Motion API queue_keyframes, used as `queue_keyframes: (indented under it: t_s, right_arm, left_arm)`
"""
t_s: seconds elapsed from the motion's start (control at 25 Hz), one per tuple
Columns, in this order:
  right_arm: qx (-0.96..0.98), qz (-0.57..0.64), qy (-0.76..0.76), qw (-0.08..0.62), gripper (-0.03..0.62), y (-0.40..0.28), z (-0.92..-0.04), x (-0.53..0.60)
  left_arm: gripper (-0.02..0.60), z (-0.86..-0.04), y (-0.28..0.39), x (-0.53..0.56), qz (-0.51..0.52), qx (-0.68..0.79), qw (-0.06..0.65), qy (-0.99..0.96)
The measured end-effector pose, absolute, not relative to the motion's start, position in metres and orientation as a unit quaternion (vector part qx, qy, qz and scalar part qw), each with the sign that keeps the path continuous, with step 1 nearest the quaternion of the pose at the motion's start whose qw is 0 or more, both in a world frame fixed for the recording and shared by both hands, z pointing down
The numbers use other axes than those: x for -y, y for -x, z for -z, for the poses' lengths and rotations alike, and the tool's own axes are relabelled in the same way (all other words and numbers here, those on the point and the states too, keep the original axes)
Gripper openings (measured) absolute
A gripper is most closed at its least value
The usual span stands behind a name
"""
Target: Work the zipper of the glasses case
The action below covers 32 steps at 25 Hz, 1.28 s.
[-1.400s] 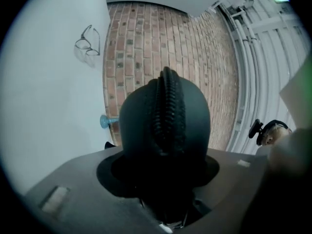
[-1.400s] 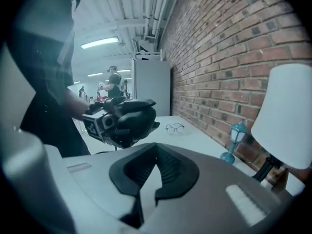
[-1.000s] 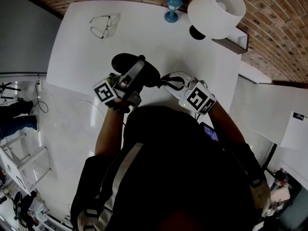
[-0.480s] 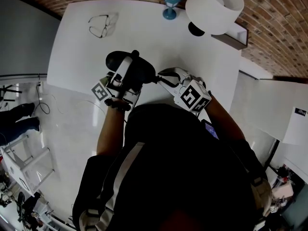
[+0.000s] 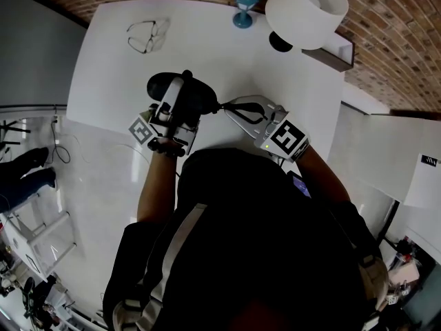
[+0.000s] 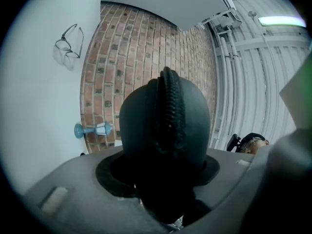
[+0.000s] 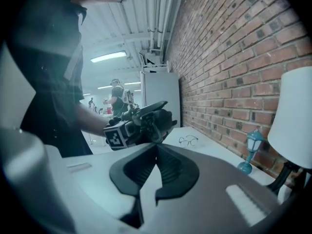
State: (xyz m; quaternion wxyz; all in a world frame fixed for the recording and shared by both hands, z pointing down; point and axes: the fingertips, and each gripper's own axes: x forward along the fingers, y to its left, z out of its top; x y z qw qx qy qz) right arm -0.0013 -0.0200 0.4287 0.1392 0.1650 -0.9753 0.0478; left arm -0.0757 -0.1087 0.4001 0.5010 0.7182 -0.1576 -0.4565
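White surface (image 5: 207,40) under a brick wall (image 5: 386,33); spectacles (image 5: 145,36) and lamp (image 5: 306,12) lie well apart from the work.

Item: glasses case (image 6: 165,126), black, held up off the surface. The left gripper (image 5: 178,105) fingers are clamped across its body, and the zipper (image 6: 169,101) runs over its rounded end.

Right gripper (image 7: 157,145): fingers clenched tight at the case's end. Whether the pull sits between them cannot be told.

Handling, judged: light, semi-rigid shell, matte and grippy. Steady the body and pinch the small pull tab.
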Motion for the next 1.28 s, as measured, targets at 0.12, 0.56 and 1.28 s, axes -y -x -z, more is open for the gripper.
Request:
queue_keyframes:
  t_s: [0.12,0.56,1.28]
  right_arm:
    - [0.977,-0.041,-0.170,0.120,0.003,-0.001,-0.418,0.020]
    - [0.979,-0.007,-0.166,0.117,0.003,0.015,-0.397,0.018]
    - [0.979,0.013,-0.150,0.138,0.005,0.033,-0.402,0.016]
  left_arm:
    - [0.241,-0.405,0.077,0.109,0.451,0.173,0.502,-0.718]
    - [0.242,-0.435,0.072,0.107,0.419,0.228,0.519,-0.709]
    - [0.242,-0.457,0.079,0.102,0.475,0.237,0.565,-0.631]
